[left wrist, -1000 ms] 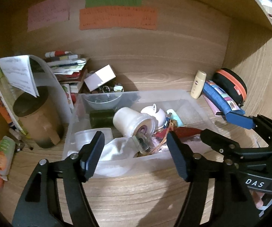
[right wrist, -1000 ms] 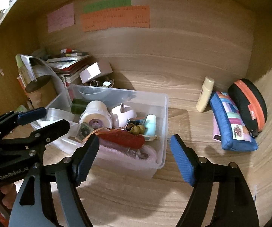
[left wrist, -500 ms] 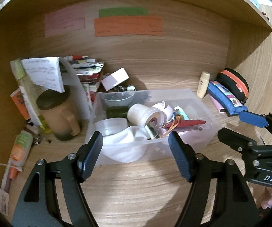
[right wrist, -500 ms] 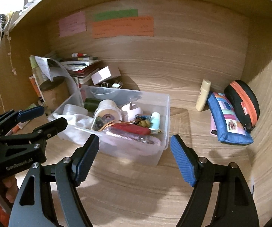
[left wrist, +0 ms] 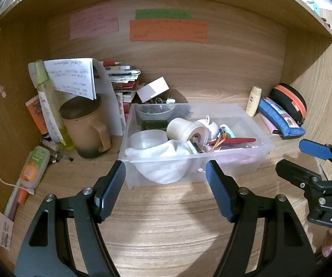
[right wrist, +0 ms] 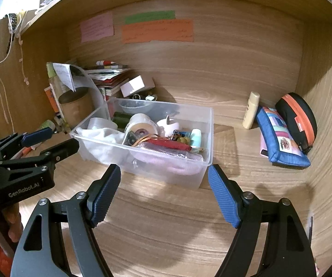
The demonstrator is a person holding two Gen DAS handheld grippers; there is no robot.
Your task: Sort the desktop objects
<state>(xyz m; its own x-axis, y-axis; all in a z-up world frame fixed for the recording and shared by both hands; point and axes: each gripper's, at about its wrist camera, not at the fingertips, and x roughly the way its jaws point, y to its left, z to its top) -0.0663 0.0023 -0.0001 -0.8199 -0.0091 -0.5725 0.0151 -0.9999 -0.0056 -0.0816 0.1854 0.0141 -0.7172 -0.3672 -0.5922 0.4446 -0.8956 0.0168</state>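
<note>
A clear plastic bin (left wrist: 237,168) (right wrist: 166,173) sits on the wooden desk, filled with a white cloth (left wrist: 163,154), a tape roll (left wrist: 184,130) (right wrist: 140,124), a red item (left wrist: 237,140) (right wrist: 172,145) and other small things. My left gripper (left wrist: 166,173) stands open just in front of the bin, nothing between its blue pads. My right gripper (right wrist: 164,177) is also open and empty, in front of the bin's near right corner. Each gripper shows at the edge of the other's view.
A brown mug (left wrist: 85,127), a spray bottle (left wrist: 50,106), papers and a book stack (left wrist: 124,78) crowd the back left. A cream tube (right wrist: 250,110), a blue pouch (right wrist: 279,140) and a black-orange case (right wrist: 297,117) lie at the right wall. Sticky notes (left wrist: 168,30) hang on the back panel.
Both grippers have drawn back from the bin, which now looks smaller and farther away. Their jaws stay open and empty.
</note>
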